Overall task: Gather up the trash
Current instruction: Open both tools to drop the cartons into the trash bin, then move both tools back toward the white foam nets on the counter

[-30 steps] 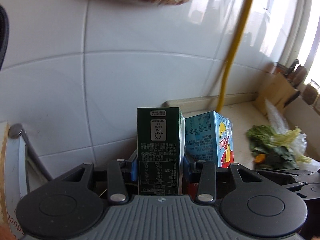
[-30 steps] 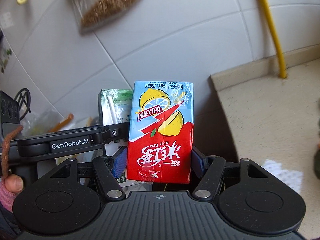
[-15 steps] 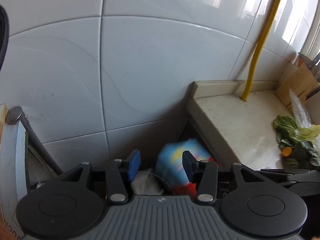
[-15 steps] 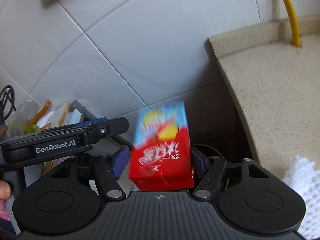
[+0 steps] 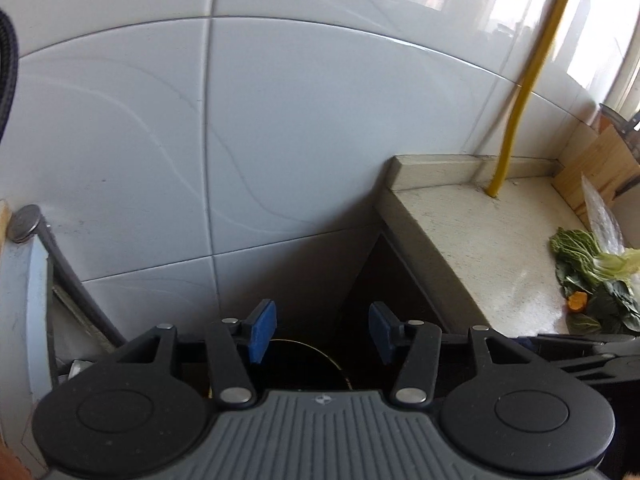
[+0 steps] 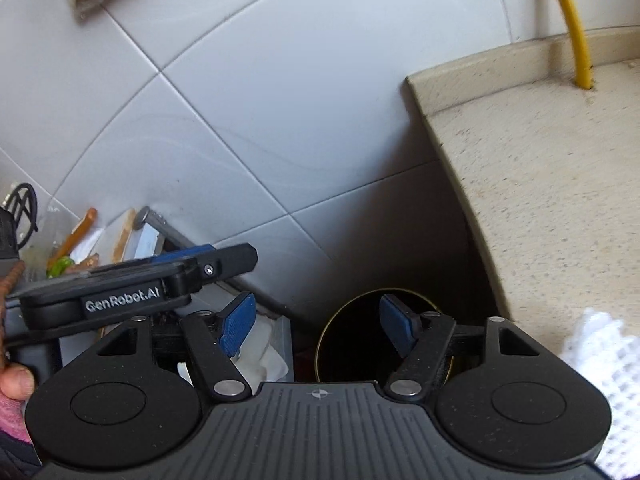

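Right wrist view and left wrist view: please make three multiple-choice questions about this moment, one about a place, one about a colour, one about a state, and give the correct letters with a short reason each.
1. Where does the round dark bin stand?
A. on top of the counter
B. low down, between the tiled wall and the end of the counter
C. hanging from the yellow pipe

2. What colour are the pads on the fingers of the right gripper?
A. blue
B. red
C. white

3. In what state is the left gripper?
A. shut on a green carton
B. shut with nothing in it
C. open with nothing in it

Answers:
1 B: the bin opening shows below the counter edge, near the foot of the tiled wall.
2 A: both pads are blue.
3 C: its fingers stand apart, with only dark space between them.
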`<action>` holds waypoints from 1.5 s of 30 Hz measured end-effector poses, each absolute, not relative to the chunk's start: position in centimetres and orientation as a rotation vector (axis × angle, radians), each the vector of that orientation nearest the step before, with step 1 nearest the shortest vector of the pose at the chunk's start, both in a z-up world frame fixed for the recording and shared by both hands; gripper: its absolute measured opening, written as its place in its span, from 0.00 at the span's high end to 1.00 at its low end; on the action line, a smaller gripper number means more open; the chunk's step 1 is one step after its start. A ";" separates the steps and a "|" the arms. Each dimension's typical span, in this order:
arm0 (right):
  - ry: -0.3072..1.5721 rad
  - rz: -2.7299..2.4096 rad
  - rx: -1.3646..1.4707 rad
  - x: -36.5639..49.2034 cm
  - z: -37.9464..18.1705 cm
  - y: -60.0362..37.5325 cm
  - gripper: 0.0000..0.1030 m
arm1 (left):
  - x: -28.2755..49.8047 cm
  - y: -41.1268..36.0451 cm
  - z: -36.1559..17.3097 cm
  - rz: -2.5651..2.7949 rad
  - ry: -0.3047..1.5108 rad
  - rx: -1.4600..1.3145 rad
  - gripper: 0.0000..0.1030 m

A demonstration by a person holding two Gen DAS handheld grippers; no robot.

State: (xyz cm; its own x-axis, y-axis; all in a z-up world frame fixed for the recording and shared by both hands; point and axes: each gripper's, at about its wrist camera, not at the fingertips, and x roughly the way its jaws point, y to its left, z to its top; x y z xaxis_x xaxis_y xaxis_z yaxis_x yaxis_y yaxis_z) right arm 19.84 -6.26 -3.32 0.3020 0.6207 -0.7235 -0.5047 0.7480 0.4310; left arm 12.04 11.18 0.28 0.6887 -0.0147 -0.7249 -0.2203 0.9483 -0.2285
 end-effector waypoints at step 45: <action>0.711 0.262 0.347 11.5 1.4 -25.0 0.17 | 12.8 -6.2 5.5 -0.392 0.731 -0.033 0.44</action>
State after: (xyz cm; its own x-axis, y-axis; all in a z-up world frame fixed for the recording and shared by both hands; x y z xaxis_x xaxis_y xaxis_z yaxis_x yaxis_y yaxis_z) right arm 11.52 -24.99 1.43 0.7290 0.3493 -0.5887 -0.1166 0.9108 0.3961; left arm 12.83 -6.17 5.52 0.6752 -0.3602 -0.6437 0.3372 0.9269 -0.1650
